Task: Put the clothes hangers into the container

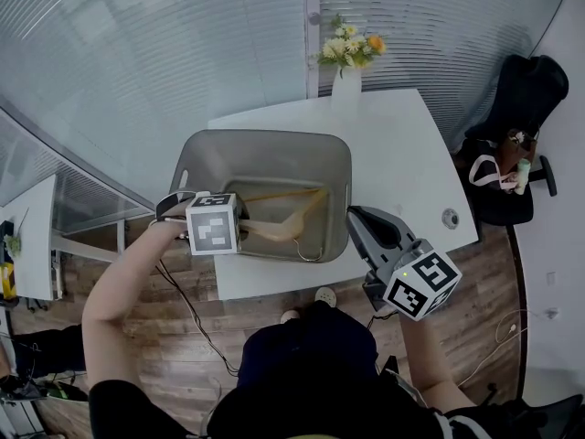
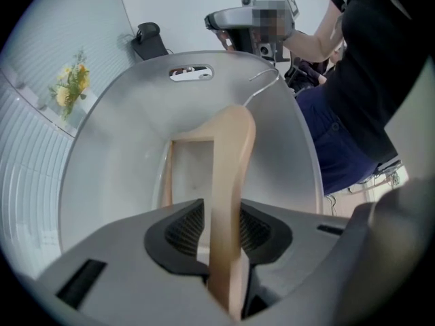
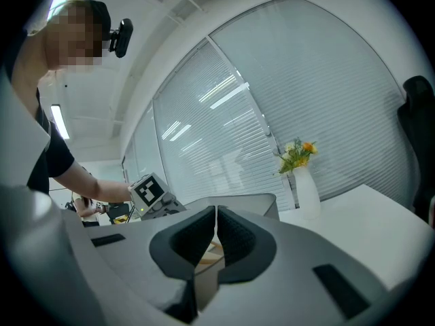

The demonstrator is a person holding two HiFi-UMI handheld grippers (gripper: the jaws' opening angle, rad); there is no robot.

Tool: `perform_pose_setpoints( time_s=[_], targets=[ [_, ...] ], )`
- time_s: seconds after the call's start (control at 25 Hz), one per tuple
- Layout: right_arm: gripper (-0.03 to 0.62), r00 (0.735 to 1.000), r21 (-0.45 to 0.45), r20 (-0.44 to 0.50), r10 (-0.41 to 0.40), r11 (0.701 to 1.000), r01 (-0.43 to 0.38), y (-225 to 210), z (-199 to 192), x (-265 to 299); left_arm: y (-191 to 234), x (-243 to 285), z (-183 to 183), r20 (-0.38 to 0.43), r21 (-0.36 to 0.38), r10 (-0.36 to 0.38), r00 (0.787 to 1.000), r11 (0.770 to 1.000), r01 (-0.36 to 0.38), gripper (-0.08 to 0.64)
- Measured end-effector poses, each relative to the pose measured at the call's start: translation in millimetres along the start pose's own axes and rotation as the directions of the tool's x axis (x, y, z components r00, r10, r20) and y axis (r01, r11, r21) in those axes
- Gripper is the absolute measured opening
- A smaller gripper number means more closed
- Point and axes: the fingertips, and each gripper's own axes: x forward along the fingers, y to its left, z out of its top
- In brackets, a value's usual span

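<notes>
A wooden clothes hanger (image 1: pixel 285 219) lies inside the grey container (image 1: pixel 265 141), its metal hook (image 1: pixel 308 252) near the front wall. My left gripper (image 1: pixel 245 225) reaches into the container from the left. In the left gripper view the hanger's shoulder (image 2: pixel 231 155) runs between the jaws of the left gripper (image 2: pixel 221 233), which stand slightly apart from it, so the gripper is open. My right gripper (image 1: pixel 358 216) hovers just right of the container, shut and empty. The right gripper view shows its pads (image 3: pixel 215 233) closed together.
The container sits on a white table (image 1: pixel 402 154). A white vase with flowers (image 1: pixel 346 76) stands at the table's far edge. A black chair with a bag (image 1: pixel 512 144) is to the right. Wooden floor and cables lie below.
</notes>
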Motion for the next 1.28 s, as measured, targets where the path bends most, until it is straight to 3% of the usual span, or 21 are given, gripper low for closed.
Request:
perform_pose_setpoints(
  time_s=[0.12,0.44,0.96,1.08,1.28],
  targets=[
    [0.034,1.000,0.003,0.000,0.001,1.000,-0.001,-1,-1,1,6,-4,7,0.062,-0.073,0.003,0.998,0.997,0.002,0.209],
    [0.034,1.000,0.006,-0.005,0.004,1.000,-0.004,-3,-3,4,15,-26,27,0.225,-0.172,0.000,0.974,0.984,0.040,0.338],
    [0.034,1.000,-0.007,-0.005,0.012,1.000,-0.012,3,-1,8,36,-65,20,0.320,-0.326,0.165,0.933,0.944,-0.055,0.353],
    [0.034,1.000,-0.008,-0.003,0.011,1.000,-0.011,7,-1,6,37,-78,19,0.343,-0.357,0.240,0.908,0.927,-0.111,0.353],
    [0.034,1.000,-0.017,-0.002,0.021,1.000,-0.021,13,-1,5,37,-107,22,0.417,-0.434,0.346,0.840,0.888,-0.150,0.351]
  ],
)
